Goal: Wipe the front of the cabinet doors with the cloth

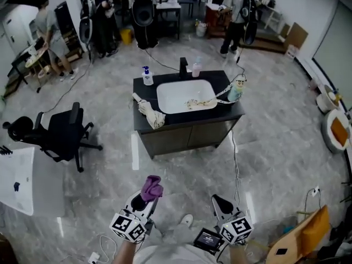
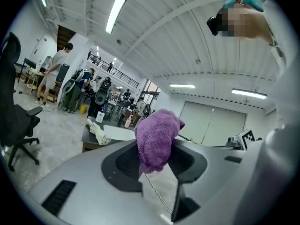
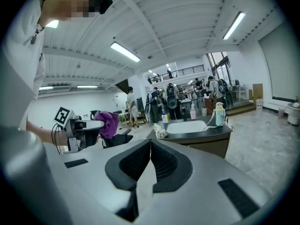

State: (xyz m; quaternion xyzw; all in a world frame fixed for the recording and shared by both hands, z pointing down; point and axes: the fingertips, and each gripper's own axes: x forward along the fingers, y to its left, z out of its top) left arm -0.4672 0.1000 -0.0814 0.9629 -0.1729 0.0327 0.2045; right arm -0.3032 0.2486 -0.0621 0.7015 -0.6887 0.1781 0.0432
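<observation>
The left gripper (image 1: 144, 200) has its jaws closed on a bunched purple cloth (image 1: 152, 188), which sticks up past the tips. The right gripper (image 1: 221, 203) has its jaws pressed together with nothing between them. Both are held low in front of the person, on the door side of the sink cabinet (image 1: 187, 137) and well apart from it. The cloth touches no door.

The white basin (image 1: 165, 92) sunk into the cabinet's dark top holds a crumpled pale rag (image 1: 201, 103) near its right front. Behind the basin stand a black tap (image 1: 183, 66), a pump bottle (image 1: 147, 76) towards the left and a pink bottle (image 1: 196, 69) just right of the tap. A twisted pale towel (image 1: 149, 112) lies on the top's left front corner, one end hanging over the edge. A small green bottle (image 1: 236, 89) stands at the right edge. A thin cable (image 1: 236, 164) runs from the cabinet's right front across the floor towards the person.

The floor (image 1: 275, 147) is grey, glossy stone. Left of the cabinet stands a black office chair (image 1: 60, 133), and further left and nearer the person is a white table (image 1: 19, 180). Beyond the cabinet, several people (image 1: 48, 34) stand among desks and equipment in a large open room.
</observation>
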